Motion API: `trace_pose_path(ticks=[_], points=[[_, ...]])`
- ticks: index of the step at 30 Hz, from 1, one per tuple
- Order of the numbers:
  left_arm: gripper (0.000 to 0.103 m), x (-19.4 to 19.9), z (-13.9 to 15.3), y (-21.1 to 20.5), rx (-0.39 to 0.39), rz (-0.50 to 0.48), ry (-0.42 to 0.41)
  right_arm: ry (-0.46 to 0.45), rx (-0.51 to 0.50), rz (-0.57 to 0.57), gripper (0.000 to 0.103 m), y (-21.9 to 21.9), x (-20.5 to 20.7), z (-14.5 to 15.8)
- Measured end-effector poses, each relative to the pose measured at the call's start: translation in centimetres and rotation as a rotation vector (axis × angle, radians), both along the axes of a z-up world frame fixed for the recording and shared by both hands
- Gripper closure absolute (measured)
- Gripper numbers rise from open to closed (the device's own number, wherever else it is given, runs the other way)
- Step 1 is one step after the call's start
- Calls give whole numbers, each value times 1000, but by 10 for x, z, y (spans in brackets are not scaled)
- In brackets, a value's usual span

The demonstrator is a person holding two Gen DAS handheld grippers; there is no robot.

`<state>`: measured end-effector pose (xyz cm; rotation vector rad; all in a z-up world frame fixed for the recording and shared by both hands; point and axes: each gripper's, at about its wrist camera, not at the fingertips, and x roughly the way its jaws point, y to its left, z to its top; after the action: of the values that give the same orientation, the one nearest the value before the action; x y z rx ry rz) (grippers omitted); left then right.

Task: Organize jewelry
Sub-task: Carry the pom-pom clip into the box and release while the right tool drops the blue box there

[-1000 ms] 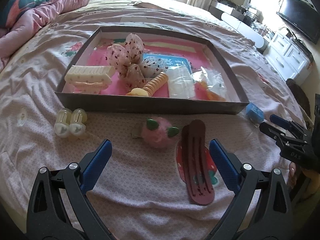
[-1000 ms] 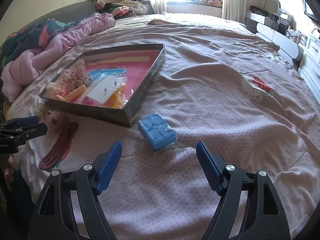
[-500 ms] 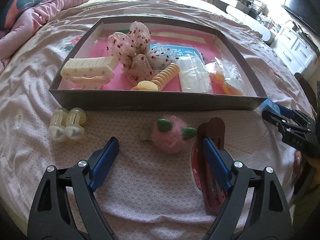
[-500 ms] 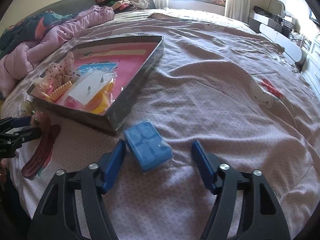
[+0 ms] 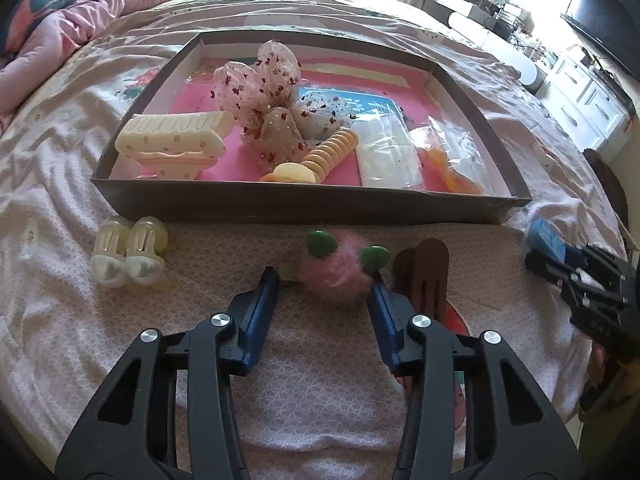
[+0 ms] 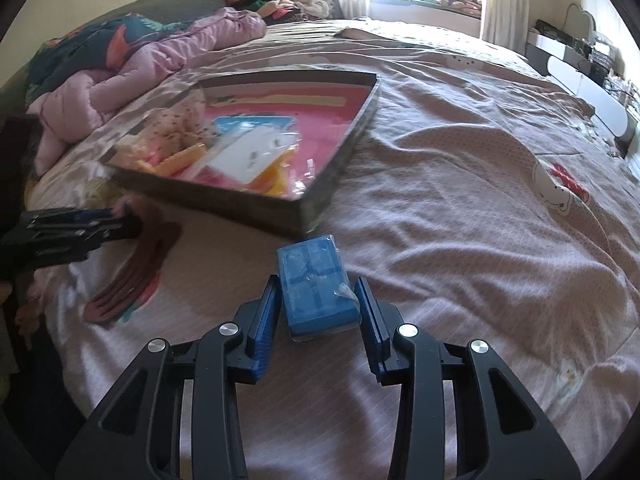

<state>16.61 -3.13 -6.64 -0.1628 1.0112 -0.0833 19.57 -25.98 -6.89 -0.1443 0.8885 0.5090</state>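
A shallow grey box (image 5: 304, 204) with a pink floor lies on the bed and holds a cream claw clip (image 5: 172, 142), a spotted bow (image 5: 264, 92), an orange clip and clear packets. In front of it lie a fluffy pink clip with green ears (image 5: 340, 270), a dark red clip (image 5: 424, 276) and two pale clips (image 5: 128, 252). My left gripper (image 5: 324, 280) is open, its fingers on either side of the fluffy clip. My right gripper (image 6: 316, 292) is open, its fingers flanking a blue box (image 6: 316, 284), not clamped. The right gripper also shows in the left wrist view (image 5: 576, 272).
A crumpled pink quilt (image 6: 132, 76) lies at the far left of the bed. White drawers (image 5: 580, 96) and a TV (image 5: 604, 12) stand beyond the bed's right side. The bed's front edge is just below both grippers.
Both grippers moved forward and narrowed. The left one came around the fluffy pink clip; the right one came around the blue box.
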Motion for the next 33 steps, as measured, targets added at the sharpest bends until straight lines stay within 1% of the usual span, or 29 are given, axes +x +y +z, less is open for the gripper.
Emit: trace_pose_path(ticks=[5, 10, 12, 19, 27, 33], points=[[69, -5, 5, 1, -17, -1, -18, -6, 8, 35, 69, 11, -16, 9], [70, -15, 18, 4, -35, -2, -54, -21, 15, 67, 69, 22, -27, 20], [70, -21, 26, 5, -25, 2, -77, -24, 26, 76, 69, 26, -30, 25], [69, -34, 46, 14, -26, 10, -135, -47, 27, 118, 69, 46, -37, 40], [69, -30, 62, 32, -45, 41, -165, -73, 40, 127, 69, 63, -30, 56], [69, -15, 78, 37, -40, 39, -196, -97, 53, 120, 69, 74, -14, 68]])
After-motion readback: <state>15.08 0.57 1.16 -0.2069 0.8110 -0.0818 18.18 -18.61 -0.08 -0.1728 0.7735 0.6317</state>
